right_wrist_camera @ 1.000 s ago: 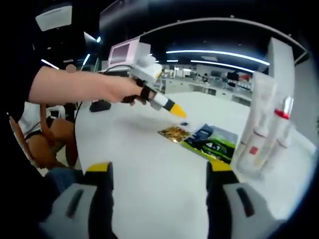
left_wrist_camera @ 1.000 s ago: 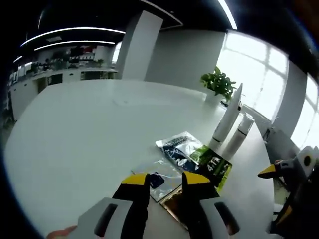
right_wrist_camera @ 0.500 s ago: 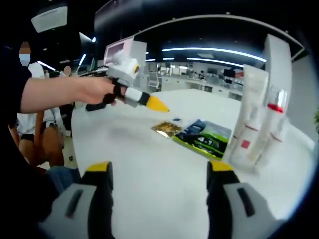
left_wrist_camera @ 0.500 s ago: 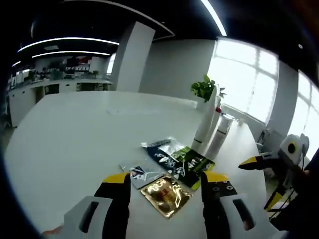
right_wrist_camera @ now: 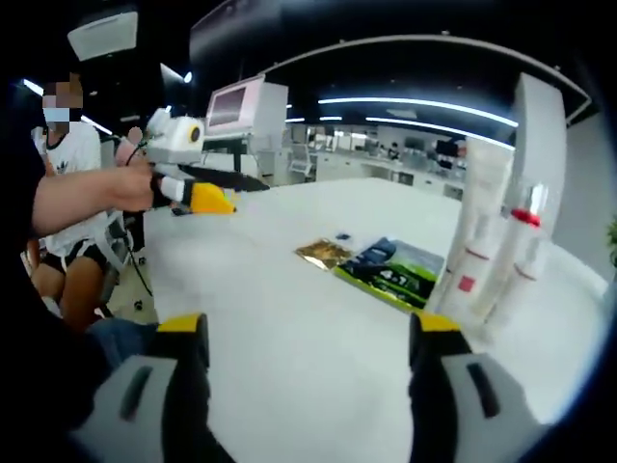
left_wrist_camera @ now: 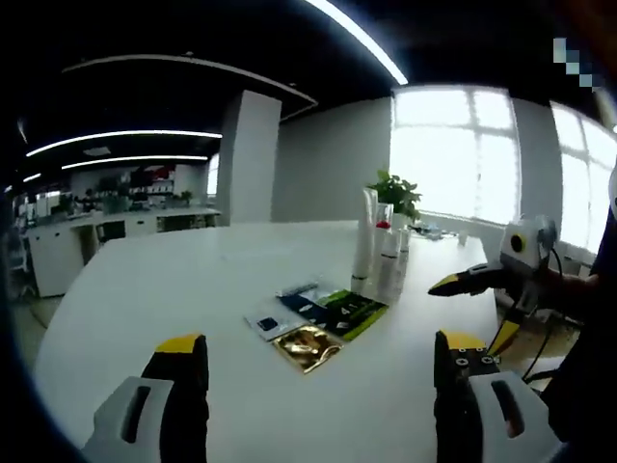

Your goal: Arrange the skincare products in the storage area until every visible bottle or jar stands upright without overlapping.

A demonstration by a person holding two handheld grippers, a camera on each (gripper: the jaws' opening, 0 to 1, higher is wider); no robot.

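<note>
Several tall white tubes (left_wrist_camera: 367,234) (right_wrist_camera: 479,236) stand upright close together on the white table (left_wrist_camera: 145,289); one has a red cap (right_wrist_camera: 526,217). In front of them lie flat sachets: a gold one (left_wrist_camera: 307,346) (right_wrist_camera: 325,253), a green one (left_wrist_camera: 351,311) (right_wrist_camera: 401,278) and a dark blue one (left_wrist_camera: 303,301). My left gripper (left_wrist_camera: 321,349) is open wide, short of the sachets, holding nothing; a hand holds it at the left of the right gripper view (right_wrist_camera: 208,197). My right gripper (right_wrist_camera: 310,333) is open and empty, and also appears at the right (left_wrist_camera: 472,309).
A potted plant (left_wrist_camera: 394,191) stands behind the tubes near bright windows. A small silver sachet (left_wrist_camera: 267,324) lies beside the gold one. A seated person (right_wrist_camera: 72,183) is at the table's left end. Bare tabletop (right_wrist_camera: 289,318) spreads in front of the sachets.
My left gripper has opened much wider and drawn back from the sachets, moving left in the right gripper view. The right gripper stays open. Tubes and sachets have not moved.
</note>
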